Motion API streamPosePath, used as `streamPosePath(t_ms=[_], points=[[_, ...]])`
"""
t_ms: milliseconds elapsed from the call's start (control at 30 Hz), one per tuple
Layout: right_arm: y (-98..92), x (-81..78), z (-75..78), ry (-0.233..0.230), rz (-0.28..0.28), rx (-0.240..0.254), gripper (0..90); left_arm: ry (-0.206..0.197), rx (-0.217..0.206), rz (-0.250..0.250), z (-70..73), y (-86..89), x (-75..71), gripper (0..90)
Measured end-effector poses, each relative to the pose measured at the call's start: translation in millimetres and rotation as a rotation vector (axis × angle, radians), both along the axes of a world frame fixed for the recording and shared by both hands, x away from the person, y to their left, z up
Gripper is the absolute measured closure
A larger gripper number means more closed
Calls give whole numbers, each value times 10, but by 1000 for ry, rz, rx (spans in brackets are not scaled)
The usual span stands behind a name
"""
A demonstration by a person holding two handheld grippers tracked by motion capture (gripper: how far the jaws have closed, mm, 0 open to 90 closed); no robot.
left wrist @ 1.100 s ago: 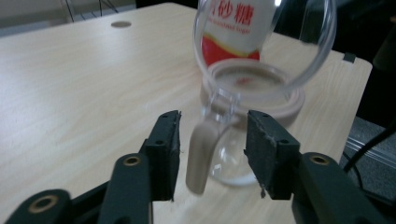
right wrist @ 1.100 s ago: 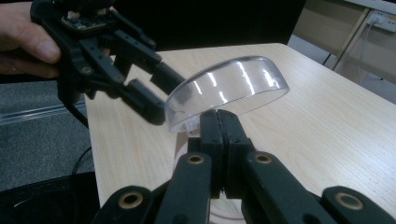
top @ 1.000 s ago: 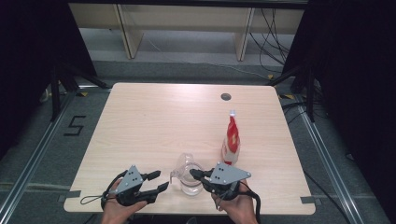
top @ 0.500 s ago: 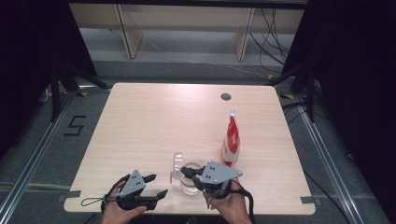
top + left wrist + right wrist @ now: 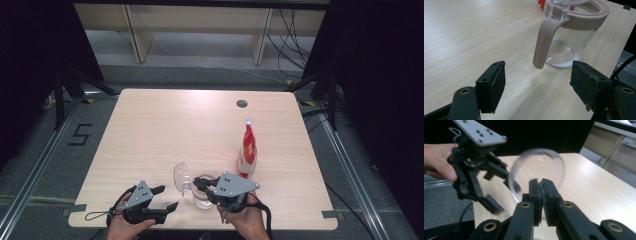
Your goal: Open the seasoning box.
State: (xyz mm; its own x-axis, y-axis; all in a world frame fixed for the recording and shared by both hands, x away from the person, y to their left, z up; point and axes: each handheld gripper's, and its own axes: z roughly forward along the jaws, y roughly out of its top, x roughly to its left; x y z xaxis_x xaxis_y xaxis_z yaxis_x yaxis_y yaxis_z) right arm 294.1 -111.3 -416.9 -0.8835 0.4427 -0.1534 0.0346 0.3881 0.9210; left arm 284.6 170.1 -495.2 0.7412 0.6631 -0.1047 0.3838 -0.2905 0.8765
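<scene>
A clear glass jar [image 5: 202, 199] with a beige rim and handle [image 5: 544, 42] stands near the table's front edge. Its clear round lid [image 5: 181, 176] stands swung up on the jar's left side and looks blurred [image 5: 541, 162]. My right gripper [image 5: 196, 182] reaches over the jar. Its jaws [image 5: 540, 182] are almost together and have just been opening a little; the lid's lower edge runs behind their tips. My left gripper [image 5: 167, 197] is left of the jar. Its jaws [image 5: 537, 85] have just been opening, stand wide, and are empty, with the handle ahead of them.
A red squeeze bottle [image 5: 247, 147] with a white cap stands just behind and right of the jar. A round cable hole [image 5: 242, 104] sits in the wooden table [image 5: 165, 130] near its far edge. Shelving stands on the floor beyond the table.
The left gripper's jaws have spread wider. The lid has swung further up and to the left. The right gripper has shifted slightly left over the jar.
</scene>
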Motion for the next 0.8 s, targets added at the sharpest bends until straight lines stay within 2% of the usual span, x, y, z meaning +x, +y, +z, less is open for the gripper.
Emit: streamPosePath(t_ms=[33, 67, 100, 133, 200, 233, 267, 333, 367, 433, 467, 500, 567, 600, 667, 700, 767, 800], points=[[-44, 0, -8, 0, -14, 2, 844, -10, 6, -6, 1, 6, 9, 271], [-121, 3, -27, -7, -36, 6, 833, 8, -6, 7, -4, -3, -1, 269], [-170, 4, -39, -3, -48, 9, 827, 7, -2, 5, -4, -3, 1, 269], [-251, 1, -57, 9, -66, 12, 818, -9, 15, -6, 0, 8, 14, 268], [-345, -3, -84, 16, -90, 21, 792, -12, 17, -7, 0, 8, 18, 268], [-396, 6, -94, -12, -100, 15, 779, -11, 17, -10, 1, 10, 19, 268], [-438, -18, -119, 23, -115, 32, 767, -7, 11, -11, 0, 7, 17, 268], [-511, -41, -147, 31, -140, 44, 745, -3, 15, -13, -1, 10, 20, 267], [-559, -39, -152, 26, -147, 34, 740, -5, 9, -10, -5, 6, 21, 266], [-627, -50, -179, 32, -167, 42, 718, -5, 27, -11, -5, 16, 25, 262], [-662, -67, -189, 43, -185, 42, 712, 12, 24, 5, -7, 12, 13, 260], [-690, -70, -199, 38, -196, 37, 707, 13, 23, 4, -9, 11, 14, 260], [-741, -102, -225, 66, -199, 34, 694, 13, 25, 5, -9, 12, 14, 260], [-770, -104, -238, 58, -205, 27, 681, 0, 34, -6, -7, 19, 24, 260], [-850, -123, -267, 80, -238, 19, 646, 0, 36, -6, -7, 18, 26, 257], [-875, -133, -280, 96, -259, 23, 637, 15, 21, 6, -13, 6, 15, 256], [-942, -129, -314, 88, -293, 29, 605, 16, 31, 7, -13, 8, 16, 256], [-976, -137, -323, 120, -302, 21, 594, 16, 30, 6, -16, 6, 18, 254]])
